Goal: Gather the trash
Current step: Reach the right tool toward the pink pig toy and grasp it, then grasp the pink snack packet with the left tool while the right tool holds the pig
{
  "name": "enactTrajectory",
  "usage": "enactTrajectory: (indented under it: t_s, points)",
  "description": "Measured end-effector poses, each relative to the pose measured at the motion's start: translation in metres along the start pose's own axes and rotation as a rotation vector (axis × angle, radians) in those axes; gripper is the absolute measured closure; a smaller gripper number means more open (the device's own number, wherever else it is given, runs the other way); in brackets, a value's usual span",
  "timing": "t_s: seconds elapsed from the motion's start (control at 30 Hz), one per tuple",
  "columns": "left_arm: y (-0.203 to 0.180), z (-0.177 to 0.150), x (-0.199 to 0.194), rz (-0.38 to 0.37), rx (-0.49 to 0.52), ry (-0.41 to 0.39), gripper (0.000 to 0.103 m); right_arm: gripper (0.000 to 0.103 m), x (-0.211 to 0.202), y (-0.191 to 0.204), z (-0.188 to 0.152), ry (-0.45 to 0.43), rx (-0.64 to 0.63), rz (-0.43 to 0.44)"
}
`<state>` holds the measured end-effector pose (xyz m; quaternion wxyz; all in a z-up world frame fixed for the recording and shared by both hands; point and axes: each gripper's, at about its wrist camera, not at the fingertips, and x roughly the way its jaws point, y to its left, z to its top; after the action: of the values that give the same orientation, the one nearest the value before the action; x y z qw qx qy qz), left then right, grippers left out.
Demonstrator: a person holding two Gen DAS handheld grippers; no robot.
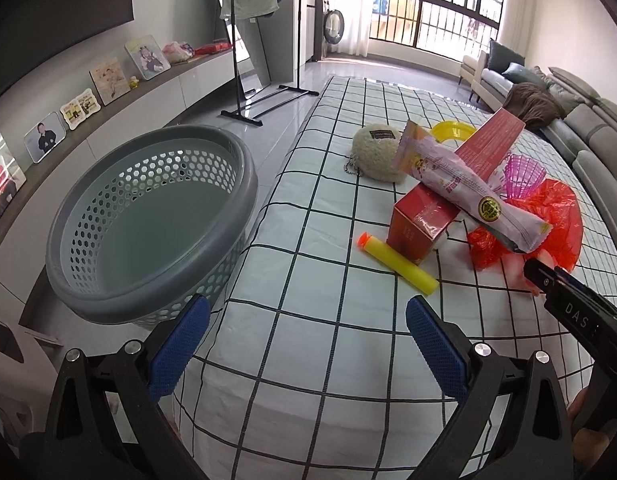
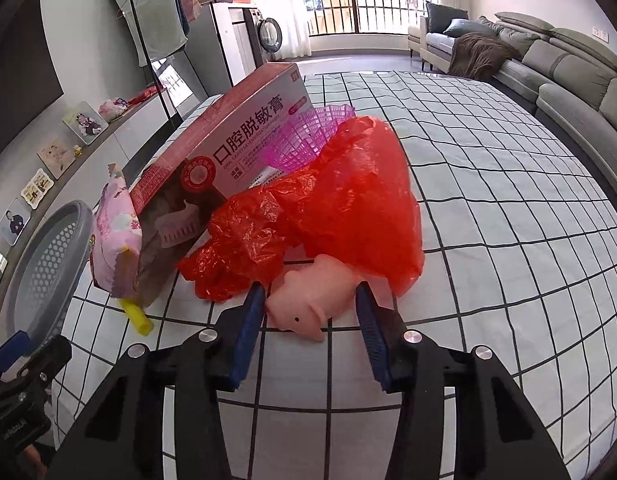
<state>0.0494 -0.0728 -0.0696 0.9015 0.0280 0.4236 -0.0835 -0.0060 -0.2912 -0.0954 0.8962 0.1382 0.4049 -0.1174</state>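
Observation:
On the checked bedsheet (image 2: 488, 240) lies a pile of litter: a crumpled red plastic bag (image 2: 340, 200), a long toothpaste box (image 2: 244, 136), a pink snack wrapper (image 1: 460, 184) and a small red box (image 1: 420, 224). A pink pig toy (image 2: 304, 304) pokes out from under the bag. My right gripper (image 2: 309, 292) has its blue pads against both sides of the pig. My left gripper (image 1: 308, 308) hangs open over the bed's near edge with nothing between its fingers. A grey perforated basket (image 1: 148, 216) stands on the floor to its left, with nothing in it.
A yellow foam dart (image 1: 400, 264), a fuzzy cream plush ball (image 1: 378, 152), a yellow ring (image 1: 452, 130) and a purple mesh cup (image 1: 524, 172) also lie on the bed. A clothes rack (image 1: 244, 80) stands beyond the basket, and a grey sofa (image 2: 568, 76) runs along the right.

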Motion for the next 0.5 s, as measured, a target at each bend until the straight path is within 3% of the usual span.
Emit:
enactTrajectory:
  t_s: [0.3,0.5]
  points:
    - [-0.030,0.013,-0.017,-0.074,-0.012,-0.023,0.006,0.058,-0.033,-0.030,-0.012,-0.048,0.029,0.060]
    - [-0.059,0.031,-0.007,-0.094,-0.019,-0.011,0.006,0.058,-0.043,-0.043,-0.016,-0.070,0.050,0.094]
